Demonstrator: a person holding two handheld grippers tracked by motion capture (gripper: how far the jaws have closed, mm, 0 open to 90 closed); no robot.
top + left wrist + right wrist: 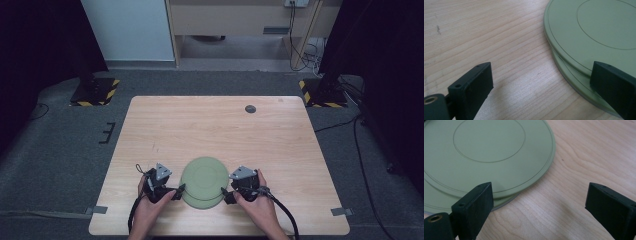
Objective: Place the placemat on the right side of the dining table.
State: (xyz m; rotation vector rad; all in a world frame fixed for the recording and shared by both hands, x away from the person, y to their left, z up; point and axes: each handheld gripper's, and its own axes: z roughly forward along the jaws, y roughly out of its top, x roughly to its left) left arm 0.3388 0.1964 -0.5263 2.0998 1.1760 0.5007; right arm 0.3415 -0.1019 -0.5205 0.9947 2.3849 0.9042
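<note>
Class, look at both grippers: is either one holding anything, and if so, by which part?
Nothing is held. Both the left gripper and right gripper are open, each at the rim of the stacked green plates.

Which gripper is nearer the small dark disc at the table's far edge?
Right, judged from the high view. The right gripper sits at the green plates' right side, more nearly below the small dark disc; the left gripper is at their left side, farther off.

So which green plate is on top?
The upper green plate, lying a bit farther from the person. It shows its whole round face, while the lower plate peeks out as a crescent at the near edge.
</note>
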